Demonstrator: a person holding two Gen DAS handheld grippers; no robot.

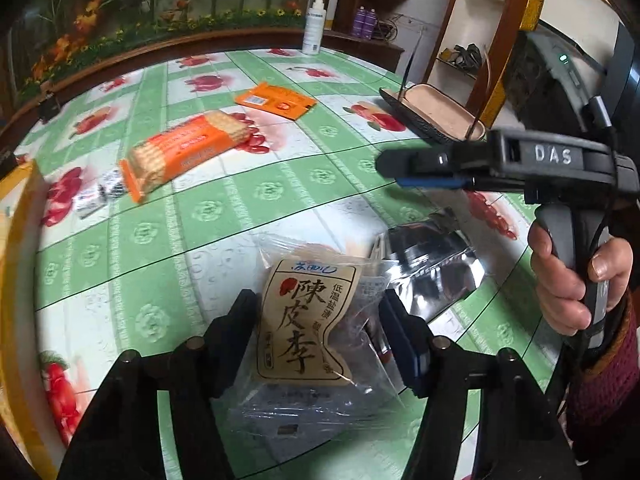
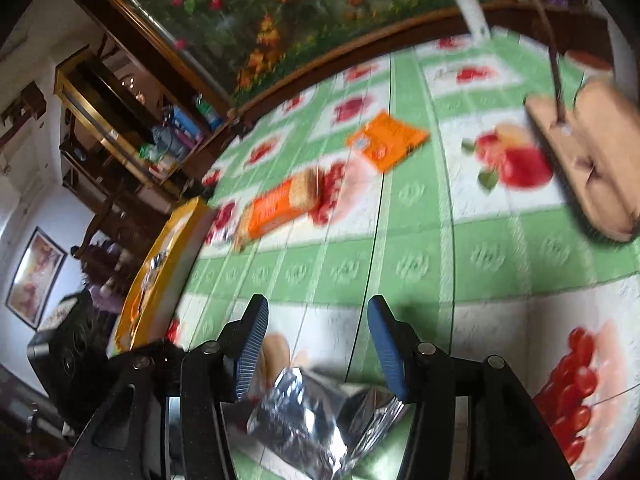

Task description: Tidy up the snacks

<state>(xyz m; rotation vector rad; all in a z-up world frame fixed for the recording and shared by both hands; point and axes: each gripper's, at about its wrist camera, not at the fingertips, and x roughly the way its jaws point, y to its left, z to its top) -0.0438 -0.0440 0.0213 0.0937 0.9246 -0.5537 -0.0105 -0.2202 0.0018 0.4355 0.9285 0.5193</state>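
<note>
At the far left edge of the table point(image 1: 280, 208) a yellow box point(image 2: 160, 264) is seen, only partly in frame. Next to it a small white pack point(image 1: 90, 202) is lying flat, and just beside that an orange biscuit pack point(image 1: 188, 152) is stretched out on the green fruit-print cloth, one clear end showing the biscuits. Further on, toward the back, a flat orange sachet point(image 1: 276, 101) is spotted, well apart from the biscuits. A white spray bottle point(image 1: 312, 26) is standing upright at the far edge.

Now the middle, low in the left wrist view: the left gripper point(image 1: 316, 336) is spread wide, and a clear plum bag point(image 1: 308, 320) with a tan label is framed between its fingers; whether either finger touches it cannot be told. A silver foil bag point(image 1: 428, 264) is lying against the plum bag's right side.

To the right, an open brown case point(image 1: 436, 114) is resting on the table. The right gripper point(image 1: 390, 162) is held above the cloth by a hand point(image 1: 568, 272); in its own blurred view its fingers are set apart, with the crumpled foil bag below and between them, and contact is not made out.
</note>
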